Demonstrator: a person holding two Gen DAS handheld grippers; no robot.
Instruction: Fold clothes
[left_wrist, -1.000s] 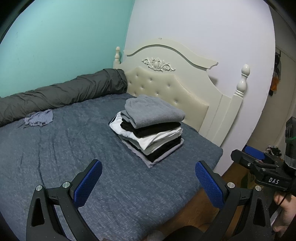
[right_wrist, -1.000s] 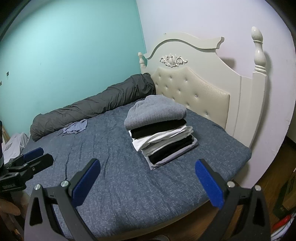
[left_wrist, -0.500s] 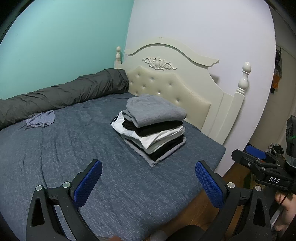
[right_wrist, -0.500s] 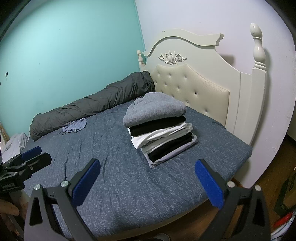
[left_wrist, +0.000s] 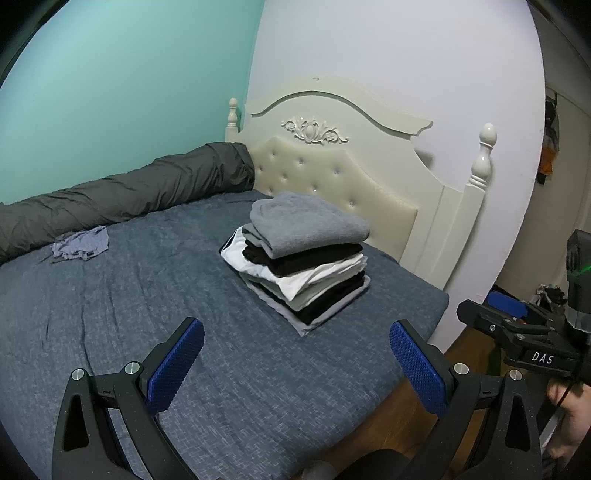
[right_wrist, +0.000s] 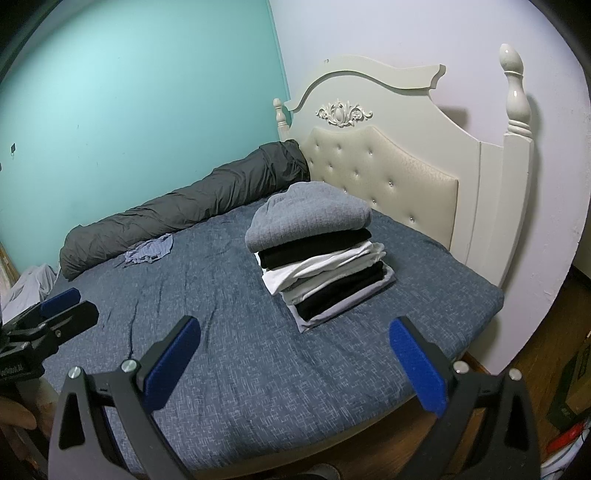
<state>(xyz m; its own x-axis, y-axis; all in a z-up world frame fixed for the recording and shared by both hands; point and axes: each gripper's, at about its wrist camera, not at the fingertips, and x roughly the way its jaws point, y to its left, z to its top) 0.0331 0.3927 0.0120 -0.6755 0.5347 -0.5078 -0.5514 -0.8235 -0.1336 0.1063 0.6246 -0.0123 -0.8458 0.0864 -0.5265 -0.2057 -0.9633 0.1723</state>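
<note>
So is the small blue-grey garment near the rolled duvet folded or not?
Not folded: the small garment lies crumpled on the bed, unlike the neat stack.

A stack of folded clothes (left_wrist: 303, 254) sits on the bed (left_wrist: 110, 295), near the headboard (left_wrist: 332, 173) at right; a crumpled garment (left_wrist: 81, 245) lies far left beside the rolled duvet (left_wrist: 122, 199).

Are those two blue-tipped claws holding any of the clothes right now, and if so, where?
Nothing is held. The left gripper and right gripper both hang open over the bed, short of the stack of folded clothes.
</note>
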